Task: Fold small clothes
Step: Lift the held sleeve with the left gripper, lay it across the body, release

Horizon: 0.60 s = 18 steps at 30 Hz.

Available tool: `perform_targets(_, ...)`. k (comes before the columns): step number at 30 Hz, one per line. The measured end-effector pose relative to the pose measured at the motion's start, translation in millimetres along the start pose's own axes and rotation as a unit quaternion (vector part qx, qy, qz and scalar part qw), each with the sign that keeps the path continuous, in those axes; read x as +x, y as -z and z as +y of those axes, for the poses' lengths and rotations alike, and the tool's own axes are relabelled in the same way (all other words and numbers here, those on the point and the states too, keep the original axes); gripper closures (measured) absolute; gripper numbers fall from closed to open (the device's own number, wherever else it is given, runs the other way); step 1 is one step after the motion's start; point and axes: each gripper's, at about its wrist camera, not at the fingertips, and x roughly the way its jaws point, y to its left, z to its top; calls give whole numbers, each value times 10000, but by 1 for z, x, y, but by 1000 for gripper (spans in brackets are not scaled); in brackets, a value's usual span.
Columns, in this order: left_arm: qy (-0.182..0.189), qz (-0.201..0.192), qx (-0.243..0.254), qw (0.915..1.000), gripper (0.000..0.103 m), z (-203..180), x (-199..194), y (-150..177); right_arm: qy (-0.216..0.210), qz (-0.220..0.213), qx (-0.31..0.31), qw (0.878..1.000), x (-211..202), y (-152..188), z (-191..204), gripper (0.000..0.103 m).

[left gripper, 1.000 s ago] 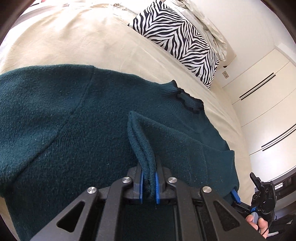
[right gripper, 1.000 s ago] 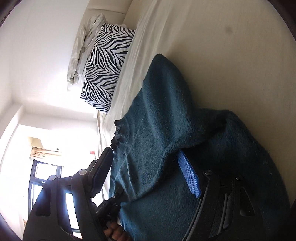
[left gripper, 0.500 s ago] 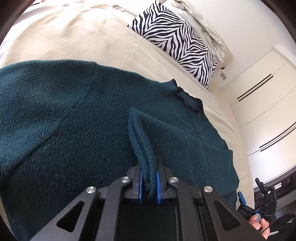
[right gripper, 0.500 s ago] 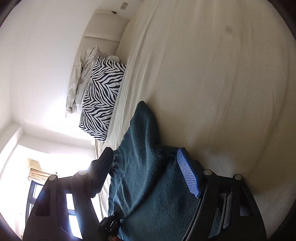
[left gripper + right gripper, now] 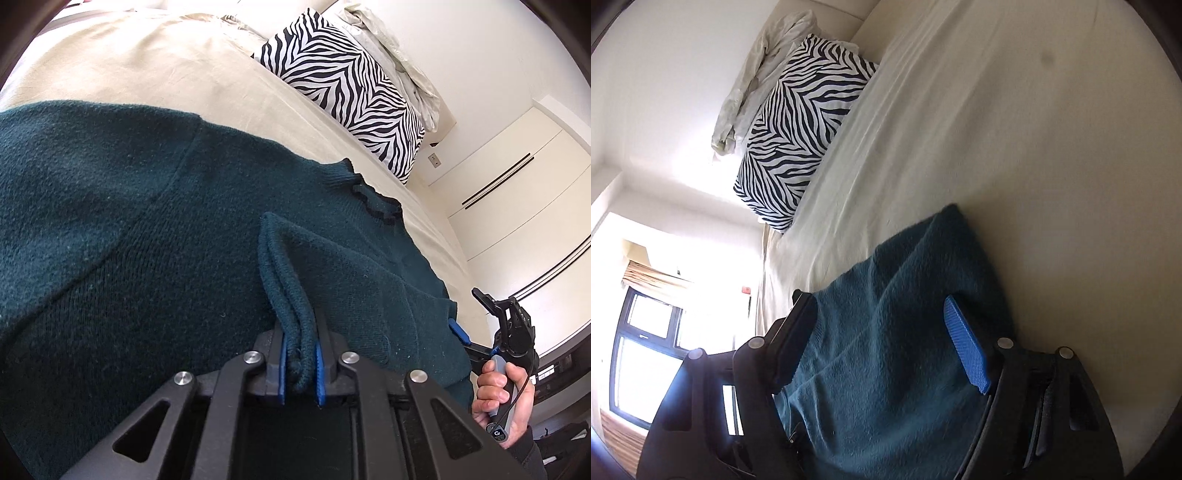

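A dark teal knitted sweater (image 5: 147, 229) lies spread on the cream bed sheet (image 5: 147, 66), its collar (image 5: 373, 199) toward the pillow. My left gripper (image 5: 299, 354) is shut on a pinched fold of the sweater's hem (image 5: 284, 288), raised above the body. In the right wrist view the right gripper (image 5: 882, 332) is open, its jaws wide apart over a part of the sweater (image 5: 905, 302) that lies loose between them. The right gripper also shows in the left wrist view (image 5: 506, 332), held by a hand at the sweater's far right edge.
A zebra-striped pillow (image 5: 351, 96) and a crumpled white cloth (image 5: 399, 48) lie at the head of the bed. White wardrobe doors (image 5: 517, 206) stand to the right. A window (image 5: 646, 350) shows beyond the bed's edge.
The right gripper has drawn back from the sweater, so less of it fills its view. The left gripper keeps its hold and has barely moved.
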Motion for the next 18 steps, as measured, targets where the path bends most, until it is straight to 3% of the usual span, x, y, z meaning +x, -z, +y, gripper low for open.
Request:
perform_targets(3,26,-19,-15,10000,88,0,0,-1,-146,-11,100,9998,-11,5,-7,37)
perform_targets(9,20,79,-134,9999,86,2,-14,-4,290,21,-944,9951,-62,58,-2,35)
perform_targets(10,-94,17,-170,9998,80,3,-27,-3,476,-9,-929,9945,-75,63,-5,34)
perform_targets(13,-214,-414,-330,9984,37,16,-77,4,560,-110,-656,9962,-116,78,-20,33)
perform_targets(14,-236,-659,-516,9962,30,28,-102,9,604,-222,-589,9962,-129,84,-22,32)
perform_targets(18,-155,-1254,-1632,9785,28,98,-184,30,304,-290,-572,9975,-169,121,-18,32)
